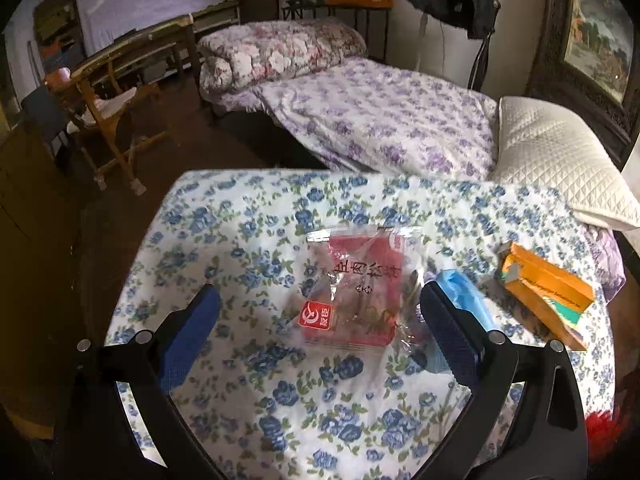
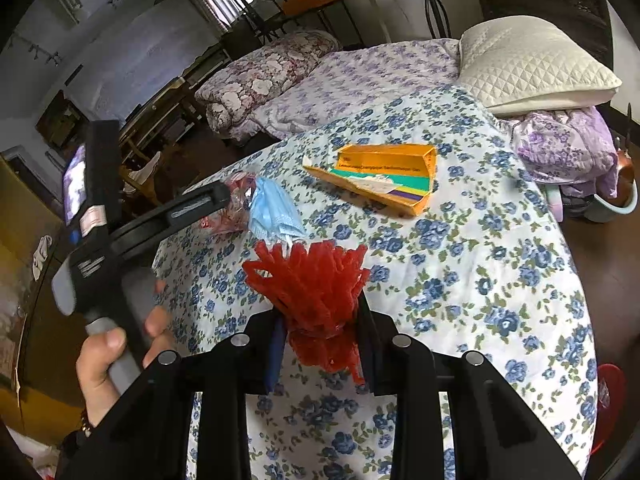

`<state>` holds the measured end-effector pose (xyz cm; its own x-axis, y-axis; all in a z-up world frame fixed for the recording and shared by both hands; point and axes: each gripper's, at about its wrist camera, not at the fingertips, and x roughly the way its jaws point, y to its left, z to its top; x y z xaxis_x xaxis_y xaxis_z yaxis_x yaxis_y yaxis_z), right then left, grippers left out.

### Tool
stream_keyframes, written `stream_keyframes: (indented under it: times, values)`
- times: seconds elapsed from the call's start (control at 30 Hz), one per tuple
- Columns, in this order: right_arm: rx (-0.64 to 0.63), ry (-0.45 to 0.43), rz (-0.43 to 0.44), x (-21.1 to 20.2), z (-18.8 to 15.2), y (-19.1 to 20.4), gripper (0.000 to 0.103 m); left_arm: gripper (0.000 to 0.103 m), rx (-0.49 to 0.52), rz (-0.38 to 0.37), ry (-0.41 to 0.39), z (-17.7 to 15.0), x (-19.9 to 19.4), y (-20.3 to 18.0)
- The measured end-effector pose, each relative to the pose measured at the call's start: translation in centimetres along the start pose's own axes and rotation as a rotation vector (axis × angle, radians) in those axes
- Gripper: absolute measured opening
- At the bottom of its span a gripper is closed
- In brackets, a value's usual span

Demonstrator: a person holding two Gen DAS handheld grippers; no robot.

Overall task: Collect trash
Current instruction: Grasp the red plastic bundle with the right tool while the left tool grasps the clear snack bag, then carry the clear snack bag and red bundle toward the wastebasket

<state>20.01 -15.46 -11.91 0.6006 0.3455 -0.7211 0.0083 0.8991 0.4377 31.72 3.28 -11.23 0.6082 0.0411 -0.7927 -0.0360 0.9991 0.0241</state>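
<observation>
A clear and red snack wrapper (image 1: 356, 292) lies on the blue-flowered bedspread (image 1: 248, 240). My left gripper (image 1: 320, 332) is open, its blue pads on either side of the wrapper, just above it. A blue face mask (image 1: 460, 296) lies right of the wrapper, beside the right pad. A flattened orange carton (image 1: 548, 292) lies further right. My right gripper (image 2: 320, 336) is shut on a red foam net (image 2: 312, 280) and holds it above the bedspread (image 2: 480, 264). The right wrist view also shows the mask (image 2: 272, 212), the carton (image 2: 384, 176), the wrapper (image 2: 232, 208) and the left gripper tool (image 2: 120, 232).
A white quilted pillow (image 1: 560, 156) and a purple-flowered quilt (image 1: 380, 120) lie beyond the bedspread. A rolled floral quilt (image 1: 276, 52) sits at the far end. A wooden chair (image 1: 116, 120) and desk stand on the dark floor to the left.
</observation>
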Motion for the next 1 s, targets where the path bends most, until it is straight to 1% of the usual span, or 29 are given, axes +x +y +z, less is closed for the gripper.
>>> stream_keyframes:
  times: [0.03, 0.07, 0.1, 0.13, 0.17, 0.2, 0.23, 0.33, 0.37, 0.47, 0.5, 0.6, 0.73, 0.83, 0.93, 1.0]
  values:
    - [-0.004, 0.001, 0.002, 0.1, 0.0, 0.1, 0.032, 0.096, -0.004, -0.006, 0.014, -0.1, 0.6, 0.1]
    - [-0.010, 0.003, 0.006, 0.2, 0.0, 0.2, 0.032, 0.092, -0.014, -0.014, 0.023, -0.2, 1.0, 0.3]
    - [-0.014, 0.004, 0.008, 0.2, -0.1, 0.3, 0.032, 0.086, -0.025, -0.024, 0.026, -0.2, 1.2, 0.6]
    - [-0.014, 0.005, 0.011, 0.2, -0.1, 0.4, 0.032, 0.067, -0.039, -0.051, 0.035, -0.3, 1.6, 1.0]
    - [-0.014, 0.006, 0.012, 0.3, -0.1, 0.4, 0.032, 0.051, -0.049, -0.075, 0.052, -0.3, 1.9, 1.3]
    - [-0.013, 0.007, 0.014, 0.3, -0.1, 0.4, 0.032, 0.044, -0.058, -0.091, 0.061, -0.4, 2.3, 1.6]
    - [-0.014, 0.005, 0.013, 0.3, -0.1, 0.5, 0.032, 0.042, -0.065, -0.102, 0.060, -0.5, 2.5, 1.9]
    - [-0.031, -0.005, -0.009, 0.4, -0.2, 0.7, 0.032, 0.038, -0.059, -0.076, 0.034, -0.8, 2.2, 2.3]
    - [-0.045, -0.011, -0.030, 0.6, -0.3, 0.8, 0.031, 0.036, -0.062, -0.075, 0.030, -0.8, 2.0, 2.4]
    - [-0.052, -0.003, -0.061, 1.5, -0.2, 0.5, 0.031, 0.029, -0.086, -0.092, 0.018, -0.9, 0.5, 2.9]
    - [-0.051, -0.001, -0.062, 1.7, -0.1, 0.3, 0.031, 0.029, -0.095, -0.101, 0.013, -1.0, -0.3, 3.0]
    - [-0.039, -0.001, -0.056, 1.8, 0.1, -0.2, 0.031, 0.028, -0.106, -0.116, -0.026, -1.1, -3.6, 3.2]
    - [-0.028, 0.002, -0.035, 1.8, 0.2, -0.5, 0.031, 0.028, -0.136, -0.148, -0.040, -3.1, -9.0, 3.0]
    - [-0.034, 0.001, -0.032, 1.8, 0.1, -0.3, 0.031, 0.028, -0.094, -0.129, -0.057, -5.3, -12.0, 1.4]
    - [-0.048, -0.001, -0.042, 1.8, -0.1, 0.1, 0.031, 0.028, -0.034, -0.140, -0.078, -6.8, -14.0, -0.1]
    - [-0.054, 0.002, -0.048, 1.9, -0.2, 0.2, 0.031, 0.028, -0.035, -0.146, -0.093, -7.2, -14.7, 0.0]
